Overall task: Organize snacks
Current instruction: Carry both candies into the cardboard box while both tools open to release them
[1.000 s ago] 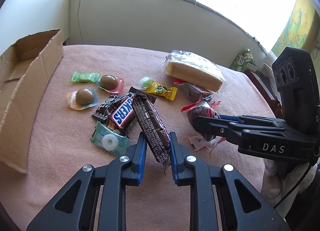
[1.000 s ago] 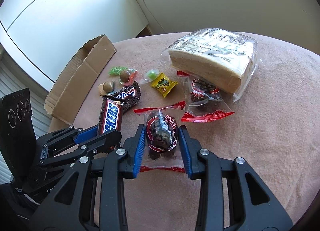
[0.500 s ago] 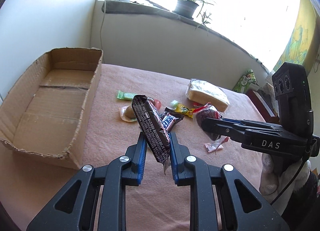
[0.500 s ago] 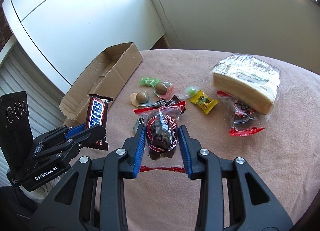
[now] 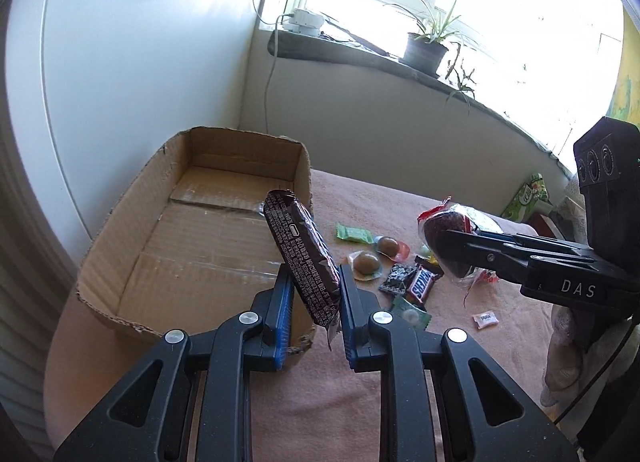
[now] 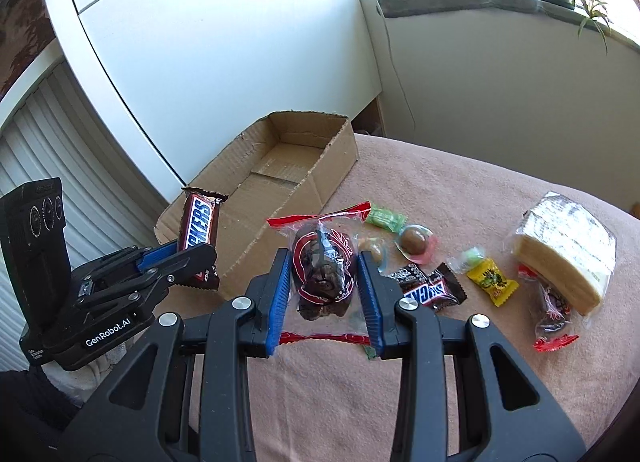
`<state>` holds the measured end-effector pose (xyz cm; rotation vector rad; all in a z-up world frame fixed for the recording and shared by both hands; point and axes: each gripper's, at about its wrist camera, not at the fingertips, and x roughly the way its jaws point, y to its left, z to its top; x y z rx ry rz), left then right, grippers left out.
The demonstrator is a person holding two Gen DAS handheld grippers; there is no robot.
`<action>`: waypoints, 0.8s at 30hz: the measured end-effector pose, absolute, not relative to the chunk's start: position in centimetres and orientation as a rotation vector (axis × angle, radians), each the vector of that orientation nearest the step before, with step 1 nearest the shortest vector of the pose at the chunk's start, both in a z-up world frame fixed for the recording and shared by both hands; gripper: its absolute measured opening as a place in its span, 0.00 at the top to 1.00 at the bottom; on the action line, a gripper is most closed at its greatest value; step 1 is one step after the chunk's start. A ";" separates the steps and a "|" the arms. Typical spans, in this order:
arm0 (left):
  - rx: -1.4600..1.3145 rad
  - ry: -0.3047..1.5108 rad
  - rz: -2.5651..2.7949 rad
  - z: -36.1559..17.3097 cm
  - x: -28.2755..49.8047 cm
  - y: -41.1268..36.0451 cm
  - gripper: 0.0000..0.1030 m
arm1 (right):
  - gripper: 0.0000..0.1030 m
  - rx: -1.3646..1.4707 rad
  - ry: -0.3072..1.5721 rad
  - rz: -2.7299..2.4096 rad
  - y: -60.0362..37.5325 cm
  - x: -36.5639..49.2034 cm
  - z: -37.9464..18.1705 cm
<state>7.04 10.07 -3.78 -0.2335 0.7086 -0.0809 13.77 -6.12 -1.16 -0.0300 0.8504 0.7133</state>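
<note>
My left gripper (image 5: 313,310) is shut on a Snickers bar (image 5: 301,254), held upright in the air just in front of the near right corner of the open cardboard box (image 5: 120,250). The bar's label faces the right wrist view (image 6: 199,229). My right gripper (image 6: 323,296) is shut on a clear red-trimmed bag of dark snacks (image 6: 322,268), lifted above the pink tablecloth (image 6: 480,197), right of the box (image 6: 316,185). The box is empty inside.
On the cloth lie a small Snickers (image 6: 430,288), a yellow candy (image 6: 492,282), a green candy (image 6: 386,218), round jelly cups (image 6: 414,241), a second dark snack bag (image 6: 554,312) and a wrapped bread loaf (image 6: 568,250). A windowsill with a potted plant (image 5: 426,47) is behind.
Both grippers rose and moved left toward the box, carrying the Snickers bar and the snack bag. The box now fills more of both views.
</note>
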 end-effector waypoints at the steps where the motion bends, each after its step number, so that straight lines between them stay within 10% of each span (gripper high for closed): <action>1: -0.237 0.708 -0.071 -3.8 7.0 10.7 0.81 | 0.66 -0.040 0.845 0.722 -5.4 13.8 -1.0; 24: -0.258 0.721 0.047 -4.6 8.0 17.3 0.81 | 0.66 -0.150 0.875 0.820 6.7 16.1 -3.3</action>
